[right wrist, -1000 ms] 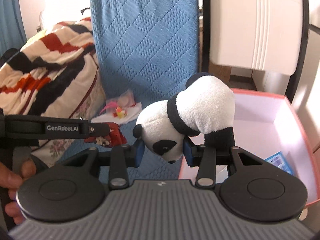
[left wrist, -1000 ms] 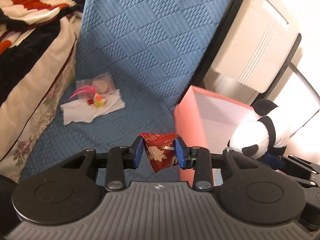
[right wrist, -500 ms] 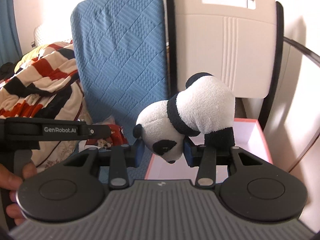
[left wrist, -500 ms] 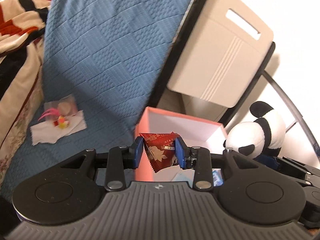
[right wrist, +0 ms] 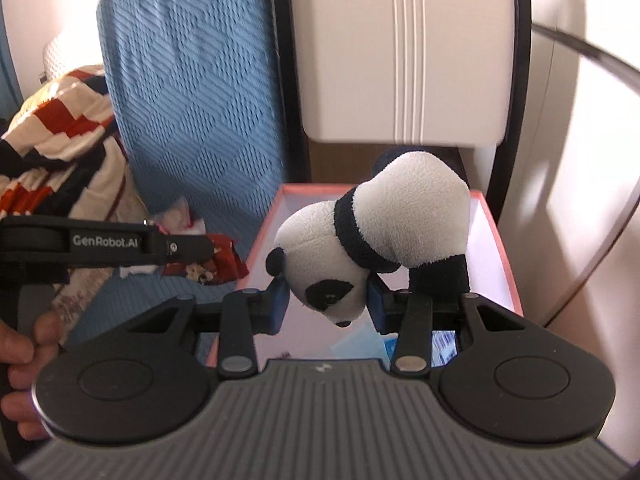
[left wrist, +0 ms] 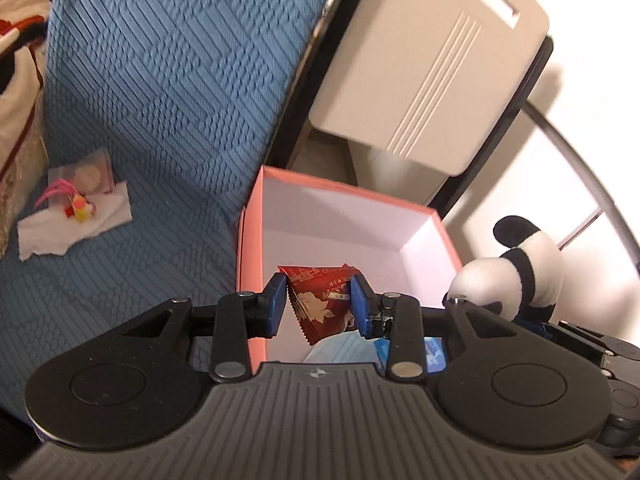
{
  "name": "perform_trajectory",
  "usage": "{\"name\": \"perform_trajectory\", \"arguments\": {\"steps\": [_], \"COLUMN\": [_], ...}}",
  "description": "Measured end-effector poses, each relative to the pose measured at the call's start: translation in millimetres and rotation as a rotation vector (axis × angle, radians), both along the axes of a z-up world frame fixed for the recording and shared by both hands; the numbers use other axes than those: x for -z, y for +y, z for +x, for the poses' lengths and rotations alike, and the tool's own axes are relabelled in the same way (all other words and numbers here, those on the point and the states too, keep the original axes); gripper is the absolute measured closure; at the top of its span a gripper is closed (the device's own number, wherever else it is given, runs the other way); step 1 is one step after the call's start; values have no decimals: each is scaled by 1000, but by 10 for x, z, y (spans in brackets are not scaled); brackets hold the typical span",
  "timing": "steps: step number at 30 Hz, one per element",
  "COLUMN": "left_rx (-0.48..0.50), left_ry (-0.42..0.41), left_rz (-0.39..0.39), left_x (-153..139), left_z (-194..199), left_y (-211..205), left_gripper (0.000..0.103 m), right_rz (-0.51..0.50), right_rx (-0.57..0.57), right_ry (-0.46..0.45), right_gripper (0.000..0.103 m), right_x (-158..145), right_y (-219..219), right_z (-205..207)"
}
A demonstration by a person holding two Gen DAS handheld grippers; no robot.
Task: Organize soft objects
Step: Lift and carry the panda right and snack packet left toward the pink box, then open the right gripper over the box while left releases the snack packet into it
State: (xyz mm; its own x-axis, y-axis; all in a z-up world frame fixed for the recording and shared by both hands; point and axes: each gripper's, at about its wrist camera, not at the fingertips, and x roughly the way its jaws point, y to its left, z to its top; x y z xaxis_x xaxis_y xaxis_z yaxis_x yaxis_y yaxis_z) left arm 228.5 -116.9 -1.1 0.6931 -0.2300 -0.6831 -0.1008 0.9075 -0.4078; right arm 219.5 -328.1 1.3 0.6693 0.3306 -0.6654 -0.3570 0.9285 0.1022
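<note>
My left tool (left wrist: 319,303) is clenched on a red packet (left wrist: 320,300), its blue pads pressing both sides, and the packet hangs over the near left part of the pink box (left wrist: 344,189). My right tool (right wrist: 327,304) grips a panda (right wrist: 372,232) by the head, face down, body arching up toward 1 o'clock, above the same box (right wrist: 502,248). Inside the box, at 6 o'clock under the tools, lies a blue mask (left wrist: 340,350) beside a blue pack (left wrist: 434,354). On the blue cover (left wrist: 160,80) at 9 o'clock sits a white tissue (left wrist: 76,226) with a small pink toy (left wrist: 78,206) on it. A striped blanket (right wrist: 60,152) lies further left. My hand (right wrist: 24,364) holds the left handle
</note>
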Motion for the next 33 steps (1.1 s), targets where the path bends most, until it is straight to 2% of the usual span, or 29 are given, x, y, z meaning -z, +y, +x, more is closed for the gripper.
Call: {"name": "perform_trajectory", "arguments": {"steps": [12, 18, 25, 26, 28, 31, 33], "left_rx": [42, 56, 69, 71, 72, 73, 78], "left_ry": [106, 126, 126, 123, 125, 90, 67], "left_rz": [64, 80, 93, 95, 96, 113, 114], "left_x": [536, 632, 626, 620, 596, 507, 421], "left_z": [229, 277, 299, 299, 300, 259, 222], "left_y": [-301, -399, -469, -479, -494, -506, -502], "left_gripper": [62, 62, 61, 58, 38, 36, 36], "right_rz": [-11, 23, 4, 3, 13, 20, 28], "right_rx": [57, 82, 99, 96, 88, 97, 104], "right_ry": [163, 229, 196, 192, 195, 192, 176], "right_gripper": [59, 59, 60, 60, 53, 42, 41], "right_x": [623, 825, 821, 808, 787, 733, 677], "right_y": [-284, -446, -502, -504, -509, -530, -542], "right_z": [215, 240, 229, 237, 246, 242, 224]}}
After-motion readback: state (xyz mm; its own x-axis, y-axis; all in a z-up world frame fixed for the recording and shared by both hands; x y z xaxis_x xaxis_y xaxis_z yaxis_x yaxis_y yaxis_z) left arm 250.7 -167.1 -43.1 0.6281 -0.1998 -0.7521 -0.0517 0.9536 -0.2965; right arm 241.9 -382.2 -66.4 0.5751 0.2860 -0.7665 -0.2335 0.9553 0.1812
